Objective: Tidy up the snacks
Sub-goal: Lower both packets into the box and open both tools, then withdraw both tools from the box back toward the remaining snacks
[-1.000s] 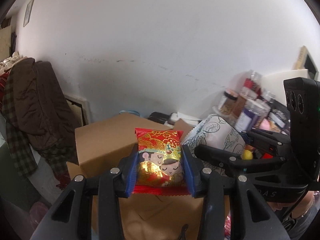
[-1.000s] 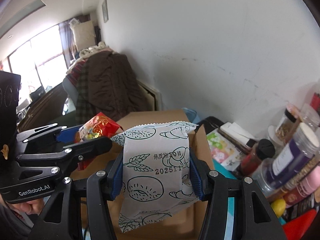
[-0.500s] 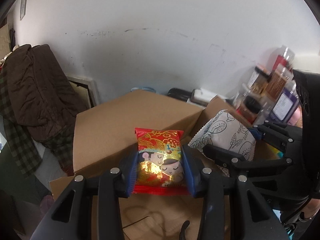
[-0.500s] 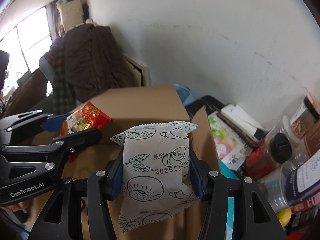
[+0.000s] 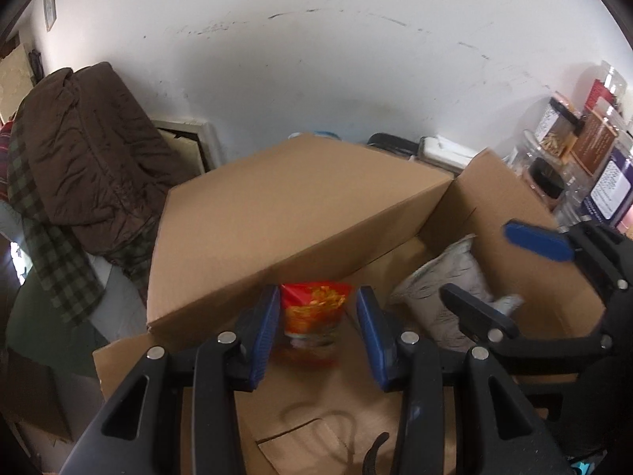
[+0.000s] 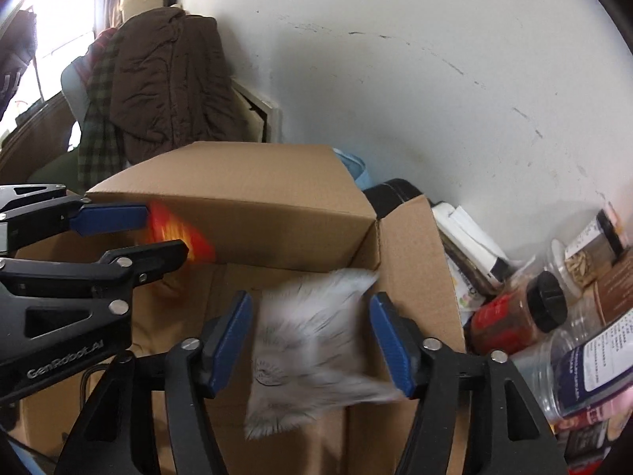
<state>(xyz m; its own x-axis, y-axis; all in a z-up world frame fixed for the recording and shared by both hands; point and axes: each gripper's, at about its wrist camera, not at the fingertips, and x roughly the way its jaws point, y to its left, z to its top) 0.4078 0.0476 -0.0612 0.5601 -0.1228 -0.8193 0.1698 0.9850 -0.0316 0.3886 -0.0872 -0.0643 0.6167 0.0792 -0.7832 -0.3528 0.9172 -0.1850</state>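
A: Where were the snacks?

B: Both over the open cardboard box. The white packet was blurred between the right gripper pads, whose jaws were opening; it seemed already loose. The red packet looked free too, a gap showing either side inside the left gripper, though blur made that uncertain.

A: So the step?

B: Dropping them in, I'd judge. Next called for lifting both grippers clear of the box wall and fetching more from the jars side.
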